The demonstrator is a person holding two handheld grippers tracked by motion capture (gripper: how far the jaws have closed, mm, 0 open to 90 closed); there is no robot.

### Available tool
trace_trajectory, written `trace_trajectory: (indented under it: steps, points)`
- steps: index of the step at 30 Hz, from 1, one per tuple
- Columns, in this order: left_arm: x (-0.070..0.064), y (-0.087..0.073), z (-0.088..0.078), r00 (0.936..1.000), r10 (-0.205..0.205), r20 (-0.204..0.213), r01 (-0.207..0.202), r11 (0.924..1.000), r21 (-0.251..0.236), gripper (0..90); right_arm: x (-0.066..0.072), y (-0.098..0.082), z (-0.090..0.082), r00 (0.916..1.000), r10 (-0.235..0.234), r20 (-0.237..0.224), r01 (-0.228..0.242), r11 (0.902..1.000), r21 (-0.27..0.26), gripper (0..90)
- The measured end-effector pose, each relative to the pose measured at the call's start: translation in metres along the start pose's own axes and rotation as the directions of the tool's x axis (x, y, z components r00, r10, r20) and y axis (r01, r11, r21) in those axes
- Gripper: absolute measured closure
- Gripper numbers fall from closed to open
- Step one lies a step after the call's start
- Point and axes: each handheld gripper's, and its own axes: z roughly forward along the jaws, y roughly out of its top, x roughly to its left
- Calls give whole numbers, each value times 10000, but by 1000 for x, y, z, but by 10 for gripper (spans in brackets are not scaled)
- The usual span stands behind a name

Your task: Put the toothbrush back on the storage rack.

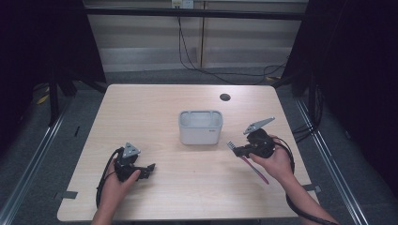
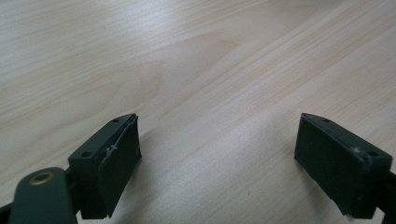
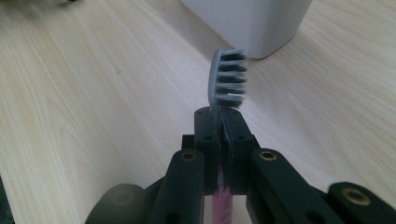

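Right gripper (image 3: pixel 219 116) fingers clamped on toothbrush (image 3: pixel 228 79) neck — bristle head just beyond tips; left gripper (image 2: pixel 217 154) fingers apart.

Light wood table (image 1: pixel 141 108) at frame centre, rounded corners, round dark grommet hole (image 1: pixel 225 97) near its far right edge. Grey floor (image 1: pixel 42 140) around it. Pale panelled wall (image 1: pixel 150 42) across upper centre, black cables (image 1: pixel 187 56) hanging down it. Dark curtains (image 1: pixel 356 70) at upper left and right. Metal rails (image 1: pixel 28 168) along both sides
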Motion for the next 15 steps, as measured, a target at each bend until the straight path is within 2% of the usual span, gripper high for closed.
trace_trajectory:
  steps: [15]
  points:
    - [0,0,0,10000,25,5,-25,10000,9,138,-1,6,-12,9999,108,-37,-111,9967,-805,862]
